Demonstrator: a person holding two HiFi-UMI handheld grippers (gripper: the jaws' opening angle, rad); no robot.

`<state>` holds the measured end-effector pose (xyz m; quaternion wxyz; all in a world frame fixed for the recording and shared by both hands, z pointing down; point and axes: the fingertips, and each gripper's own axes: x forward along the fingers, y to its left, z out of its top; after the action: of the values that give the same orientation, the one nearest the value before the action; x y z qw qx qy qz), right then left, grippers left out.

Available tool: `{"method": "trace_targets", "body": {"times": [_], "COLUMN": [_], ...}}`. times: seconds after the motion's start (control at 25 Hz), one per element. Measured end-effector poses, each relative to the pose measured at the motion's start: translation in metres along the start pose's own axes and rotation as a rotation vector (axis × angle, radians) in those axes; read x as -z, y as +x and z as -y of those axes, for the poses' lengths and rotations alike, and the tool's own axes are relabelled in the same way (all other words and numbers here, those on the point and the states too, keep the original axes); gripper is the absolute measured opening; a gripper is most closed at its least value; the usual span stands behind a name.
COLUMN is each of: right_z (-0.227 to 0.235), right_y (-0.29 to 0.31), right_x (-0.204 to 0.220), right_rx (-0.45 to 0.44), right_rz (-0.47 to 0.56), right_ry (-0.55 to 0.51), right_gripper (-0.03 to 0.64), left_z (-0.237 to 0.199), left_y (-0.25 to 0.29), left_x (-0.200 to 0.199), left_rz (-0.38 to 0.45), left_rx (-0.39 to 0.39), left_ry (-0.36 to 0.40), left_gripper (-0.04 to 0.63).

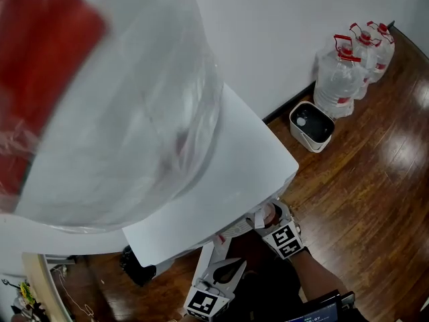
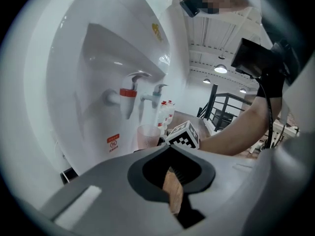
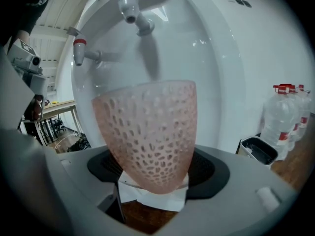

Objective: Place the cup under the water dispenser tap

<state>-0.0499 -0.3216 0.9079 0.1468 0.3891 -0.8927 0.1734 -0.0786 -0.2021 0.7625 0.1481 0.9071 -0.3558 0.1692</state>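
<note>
Right gripper [image 3: 156, 171]: jaws closed on the lower part of the cup [image 3: 147, 132], a pink translucent tumbler with a dimpled wall, carried upright with its mouth uppermost. A white folded piece [image 3: 152, 194] lies under the cup's base between the jaws; what it is cannot be determined. The cup stands in front of the recess of the white water dispenser [image 3: 211, 63], below the level of both outlets. The grey tap [image 3: 134, 11] is above it and slightly to the left in the right gripper view, and the red-capped tap [image 3: 80, 47] is further left. Which tap it lines up with cannot be settled, nor whether its base rests on anything. Left gripper [image 2: 171, 154]: jaws together at the tips, nothing between them, only wooden floor showing through the gap behind. It is held back from the dispenser and faces the recess; its view shows the cup beneath the taps, just beside the right gripper's marker cube [image 2: 182, 135], with the person's forearm [image 2: 236, 127] reaching in from the right. In the head view, a large clear bottle [image 1: 127, 106] sits on top of the dispenser and hides most of the front. Against the wall to the right stand several water jugs [image 1: 342, 76] with red caps, with a white bin [image 1: 312, 125] just beside them on the wooden floor [image 1: 375, 180].
</note>
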Motion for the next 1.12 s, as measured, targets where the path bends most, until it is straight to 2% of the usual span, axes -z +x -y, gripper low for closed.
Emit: {"method": "trace_targets", "body": {"times": [0.12, 0.2, 0.24, 0.44, 0.56, 0.72, 0.88, 0.96, 1.04, 1.12], "right_z": [0.001, 0.0, -0.001, -0.007, -0.026, -0.063, -0.105, -0.124, -0.141, -0.158], "right_y": [0.002, 0.004, 0.002, -0.037, -0.077, -0.148, -0.224, -0.255, -0.281, -0.303], "right_x": [-0.001, 0.0, 0.0, 0.004, -0.021, -0.1, -0.196, -0.249, -0.3, -0.349], "right_rx": [-0.003, -0.01, -0.012, -0.003, -0.001, -0.028, -0.081, -0.125, -0.174, -0.206], "right_rz": [0.003, -0.017, -0.03, -0.106, -0.146, -0.12, -0.057, -0.014, 0.022, 0.061], "right_ry": [0.005, 0.018, 0.031, 0.097, 0.108, 0.107, 0.127, 0.164, 0.151, 0.095], "right_gripper": [0.356, 0.498, 0.509, 0.514, 0.508, 0.441, 0.277, 0.151, 0.139, 0.115], "left_z": [-0.004, -0.006, -0.005, 0.006, 0.013, 0.034, 0.059, 0.066, 0.073, 0.076], "left_y": [-0.003, -0.007, -0.01, -0.026, -0.049, -0.086, -0.13, -0.154, -0.178, -0.205], "left_x": [0.007, 0.006, 0.006, -0.012, -0.044, -0.108, -0.177, -0.218, -0.256, -0.287], "left_rz": [-0.027, -0.036, -0.049, -0.081, -0.07, -0.021, 0.019, 0.063, 0.113, 0.164], "left_rx": [-0.019, -0.039, -0.047, -0.045, -0.07, -0.09, -0.091, -0.109, -0.146, -0.188], "left_ry": [-0.023, -0.039, -0.05, -0.079, -0.092, -0.111, -0.122, -0.123, -0.119, -0.108], "left_gripper": [0.001, 0.001, 0.001, 0.0, 0.001, 0.0, 0.0, 0.002, 0.002, 0.002]}}
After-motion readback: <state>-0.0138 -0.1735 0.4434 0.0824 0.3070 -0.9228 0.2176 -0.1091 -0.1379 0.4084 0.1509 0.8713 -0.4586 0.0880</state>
